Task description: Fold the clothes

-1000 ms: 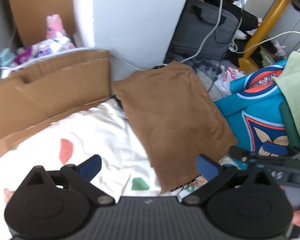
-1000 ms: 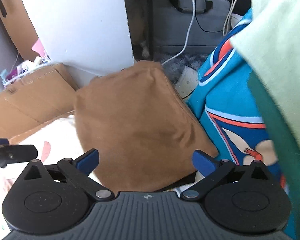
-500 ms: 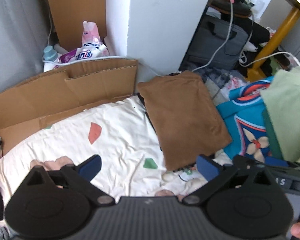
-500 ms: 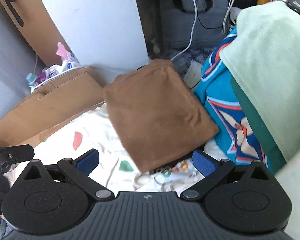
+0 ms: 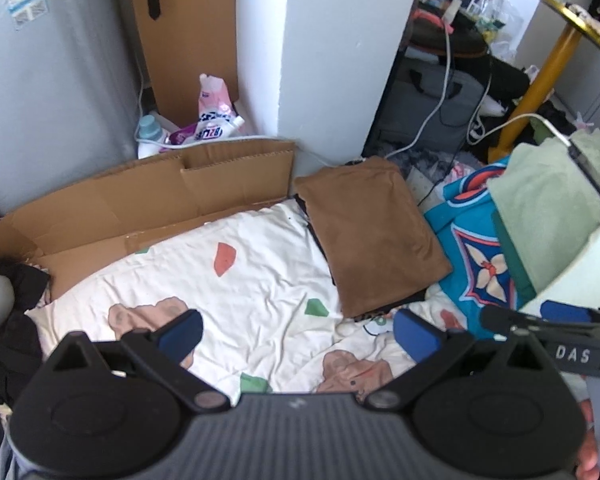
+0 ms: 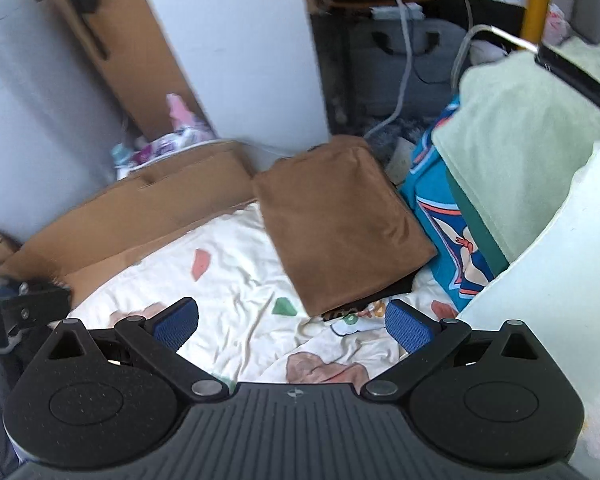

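Ahead: folded brown rectangular cloth point(image 5: 370, 236) flat on white patterned bed sheet point(image 5: 256, 280), at 1 o'clock from both hand-held grippers, long axis 11-to-5. Left hand-held gripper point(image 5: 298, 330) and right hand-held gripper point(image 6: 292, 322) both spread wide, empty; right one nearer.

You are looking at a folded garment point(image 5: 374, 236) showing plain brown, with a black layer point(image 5: 396, 302) peeking out under its near edge. Beneath it a sheet point(image 5: 260, 280) is showing white, scattered with coral, green and dusty-pink patches. To its right a cloth point(image 5: 472, 256) is glowing turquoise, carrying a navy diamond with a cream flower, outlined in orange-red and white. Above that a pale green fabric point(image 5: 552, 208) is lying, edged by a darker green strip point(image 5: 514, 264). Flattened cardboard point(image 5: 140, 204) is showing tan behind the sheet. Your left claw point(image 5: 296, 332) and right claw point(image 6: 292, 322) are both showing black bodies with blue pads point(image 6: 176, 322).
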The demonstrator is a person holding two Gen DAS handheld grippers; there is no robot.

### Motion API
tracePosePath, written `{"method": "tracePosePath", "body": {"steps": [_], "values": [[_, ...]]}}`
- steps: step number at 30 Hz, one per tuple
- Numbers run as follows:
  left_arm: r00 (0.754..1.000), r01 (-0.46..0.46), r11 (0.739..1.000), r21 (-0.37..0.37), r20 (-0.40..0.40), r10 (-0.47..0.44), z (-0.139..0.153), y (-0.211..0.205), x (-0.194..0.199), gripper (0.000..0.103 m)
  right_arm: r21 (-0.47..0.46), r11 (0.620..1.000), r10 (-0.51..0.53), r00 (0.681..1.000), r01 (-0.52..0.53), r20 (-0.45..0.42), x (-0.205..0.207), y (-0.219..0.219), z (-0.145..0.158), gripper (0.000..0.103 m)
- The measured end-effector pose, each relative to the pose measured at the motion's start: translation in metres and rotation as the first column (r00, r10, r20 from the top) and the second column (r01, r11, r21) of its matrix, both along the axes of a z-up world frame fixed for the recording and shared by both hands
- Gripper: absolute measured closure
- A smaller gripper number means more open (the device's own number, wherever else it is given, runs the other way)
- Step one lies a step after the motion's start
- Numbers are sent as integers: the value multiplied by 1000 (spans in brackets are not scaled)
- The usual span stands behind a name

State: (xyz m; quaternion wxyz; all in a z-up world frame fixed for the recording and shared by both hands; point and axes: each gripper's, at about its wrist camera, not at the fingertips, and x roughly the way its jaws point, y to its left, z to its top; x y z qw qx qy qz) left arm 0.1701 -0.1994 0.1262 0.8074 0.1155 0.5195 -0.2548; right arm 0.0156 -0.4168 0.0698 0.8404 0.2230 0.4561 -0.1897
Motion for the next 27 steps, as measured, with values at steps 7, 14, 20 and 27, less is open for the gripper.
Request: {"method": "tracePosePath", "body": {"steps": [7, 14, 20, 27], "values": [[1000, 8, 1000, 28, 3, -8, 31, 31, -23, 1, 7, 1000, 26, 999, -26, 30, -26, 35, 36, 0], [996, -45, 999, 2, 73, 45, 61, 84, -45, 0, -41, 997, 60, 998, -59, 32, -46, 63, 54, 0], [985, -92, 996, 8, 148, 89, 61, 119, -64, 0, -81, 989, 129, 991, -126, 24, -58, 84, 59, 0], [950, -235, 972, -22, 205, 235, 42, 151, -75, 0, -94, 980, 178, 984, -175, 20, -68, 102, 38, 0]]}}
